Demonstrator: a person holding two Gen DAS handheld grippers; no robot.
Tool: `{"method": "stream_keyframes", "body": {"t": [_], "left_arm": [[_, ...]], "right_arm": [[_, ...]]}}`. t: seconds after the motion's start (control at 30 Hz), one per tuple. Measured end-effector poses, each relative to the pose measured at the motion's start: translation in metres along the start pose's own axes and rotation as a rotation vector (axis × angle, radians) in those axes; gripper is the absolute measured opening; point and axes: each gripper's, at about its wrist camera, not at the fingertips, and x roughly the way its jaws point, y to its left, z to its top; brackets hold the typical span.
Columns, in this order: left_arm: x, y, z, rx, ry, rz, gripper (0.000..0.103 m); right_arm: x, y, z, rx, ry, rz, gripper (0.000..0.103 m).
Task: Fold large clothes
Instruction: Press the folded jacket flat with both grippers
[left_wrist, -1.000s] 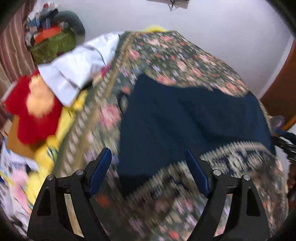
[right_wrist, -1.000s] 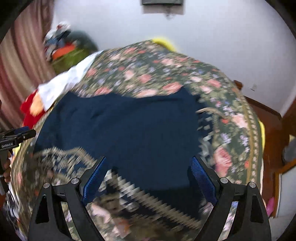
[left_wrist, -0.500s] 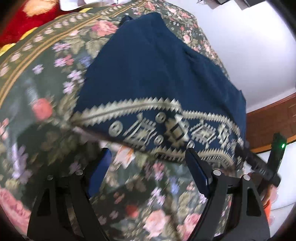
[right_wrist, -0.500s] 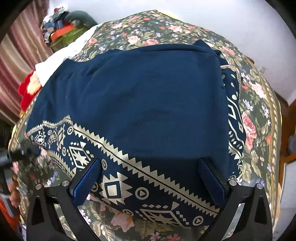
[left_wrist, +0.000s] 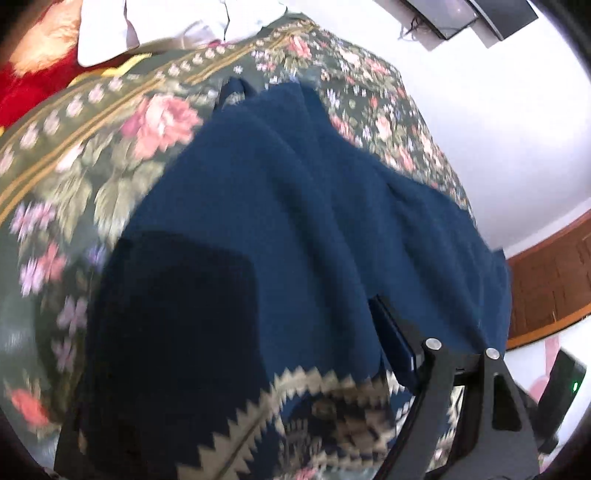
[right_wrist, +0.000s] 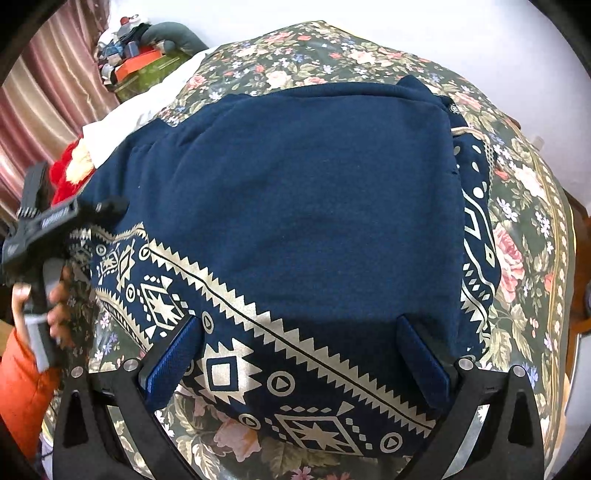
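Navy garment (right_wrist: 314, 206) lies flat on the floral bedspread (right_wrist: 517, 258), partly folded into a rough rectangle. Plain navy panel on top; gold geometric band (right_wrist: 258, 332) runs along the near edge, diagonal in the right wrist view from left-middle down to lower right. A second patterned strip shows along the right side edge. Long axis is hard to call under the fisheye warp; the block looks about as deep as it is wide.

Right gripper (right_wrist: 299, 354): jaws spread wide, both blue pads over the near patterned hem, cloth between them but no squeeze visible.

Left gripper (left_wrist: 236, 354): at the garment's near left corner, jaws closing. Left finger hidden under a dark fold of the cloth, right finger (left_wrist: 395, 347) visible on top of it. Cloth sits between the fingers; can't tell from the blurred frame if the pads press on it yet.

Left hand (right_wrist: 55, 295) on its handle, orange sleeve (right_wrist: 26, 384) below. White cloth (left_wrist: 166, 26) and a red plush toy (left_wrist: 33, 77) at the bed's far-left edge.
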Motion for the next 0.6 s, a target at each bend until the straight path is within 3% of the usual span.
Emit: {"method": "stream_keyframes", "body": {"t": [0.07,0.1,0.13,0.3,0.43,0.6], "left_arm": [[0.0,0.002,0.008,-0.011,-0.031,0.031,0.055],[-0.002,0.004,0.01,-0.019,-0.035,0.042,0.038],[-0.003,0.004,0.012,-0.031,-0.032,0.032,0.032],[-0.038,-0.015,0.004,0.055,-0.099,0.073,0.023],[-0.078,-0.026,-0.004,0.088,-0.141,0.041,0.022],[-0.115,-0.034,-0.018,0.156,-0.177,0.106,0.022]], "right_arm": [[-0.001,-0.001,-0.001,-0.002,0.001,0.002,0.103],[-0.001,-0.001,-0.001,0.001,0.001,0.003,0.103],[-0.002,-0.001,-0.001,0.005,0.002,0.004,0.103],[-0.016,0.01,0.005,0.0,-0.001,-0.025,0.103],[-0.049,0.042,0.011,-0.037,-0.117,-0.021,0.103],[-0.046,0.094,0.015,-0.091,-0.169,-0.016,0.103]]}}
